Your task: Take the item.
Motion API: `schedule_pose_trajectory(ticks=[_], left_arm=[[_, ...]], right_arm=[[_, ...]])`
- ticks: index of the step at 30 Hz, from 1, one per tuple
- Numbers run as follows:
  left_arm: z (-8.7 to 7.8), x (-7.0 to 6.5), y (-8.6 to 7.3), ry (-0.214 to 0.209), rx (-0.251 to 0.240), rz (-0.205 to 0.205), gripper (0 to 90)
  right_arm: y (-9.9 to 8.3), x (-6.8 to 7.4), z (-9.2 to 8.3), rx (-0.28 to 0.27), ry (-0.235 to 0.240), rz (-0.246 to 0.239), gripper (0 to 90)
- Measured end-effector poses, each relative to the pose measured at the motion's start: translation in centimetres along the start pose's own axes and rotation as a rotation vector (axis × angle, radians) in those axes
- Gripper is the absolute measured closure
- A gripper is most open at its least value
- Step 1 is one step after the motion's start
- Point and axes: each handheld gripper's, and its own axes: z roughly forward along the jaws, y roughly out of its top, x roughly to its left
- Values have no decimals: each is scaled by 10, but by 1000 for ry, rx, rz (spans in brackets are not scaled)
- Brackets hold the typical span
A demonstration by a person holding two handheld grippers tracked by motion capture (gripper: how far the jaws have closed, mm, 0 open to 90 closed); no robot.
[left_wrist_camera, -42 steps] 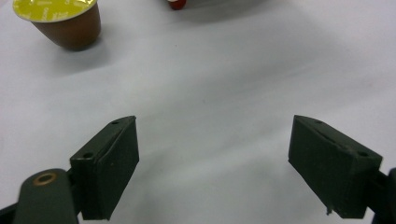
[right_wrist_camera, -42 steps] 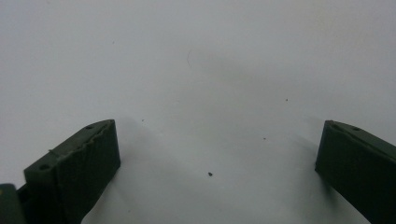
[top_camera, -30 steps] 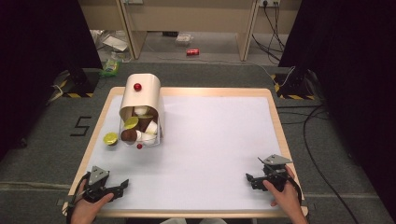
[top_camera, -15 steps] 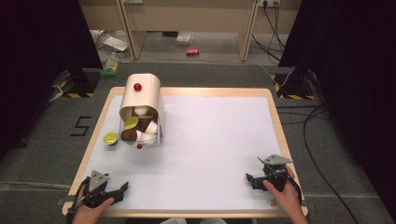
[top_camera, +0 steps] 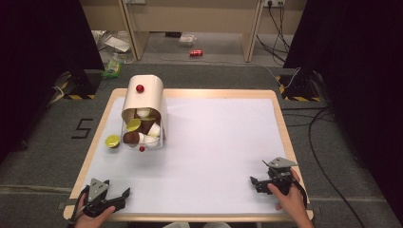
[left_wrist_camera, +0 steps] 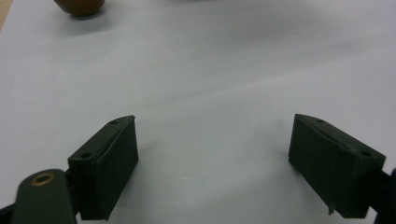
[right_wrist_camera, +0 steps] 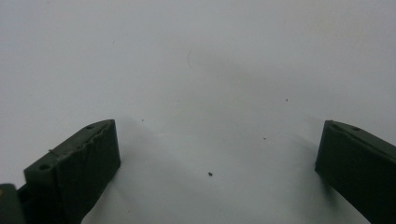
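Observation:
A tan container (top_camera: 145,97) with a red knob (top_camera: 139,88) lies tipped on its side at the table's far left. Its mouth faces me, and brown, white and yellow-green capsules (top_camera: 141,132) spill out of it. One yellow-green capsule (top_camera: 112,141) lies loose to the left of the mouth, and a small red ball (top_camera: 141,148) lies just in front. My left gripper (top_camera: 124,197) (left_wrist_camera: 215,158) rests open at the near left edge, nothing between its fingers. At the near right my right gripper (top_camera: 254,185) (right_wrist_camera: 217,163) is open and empty over bare white surface.
The white mat (top_camera: 218,142) is set in a wooden table rim (top_camera: 283,128). A brown capsule (left_wrist_camera: 84,5) shows at the top of the left gripper view. Beyond the table, floor clutter includes a red can (top_camera: 196,52) and cables (top_camera: 323,118).
My left gripper has drawn back toward the near edge of the table. The right gripper and the container have stayed put.

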Motion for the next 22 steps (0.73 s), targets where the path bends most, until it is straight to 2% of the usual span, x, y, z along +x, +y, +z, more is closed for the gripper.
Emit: schedule_pose_trajectory(ticks=[9,22], left_arm=[[-1,-1,-5,5,-28,-9,150],[-1,0,-5,-3,-33,-13,148]], right_arm=[[0,0,0,0,0,0,2],[0,0,0,-1,1,-5,2]])
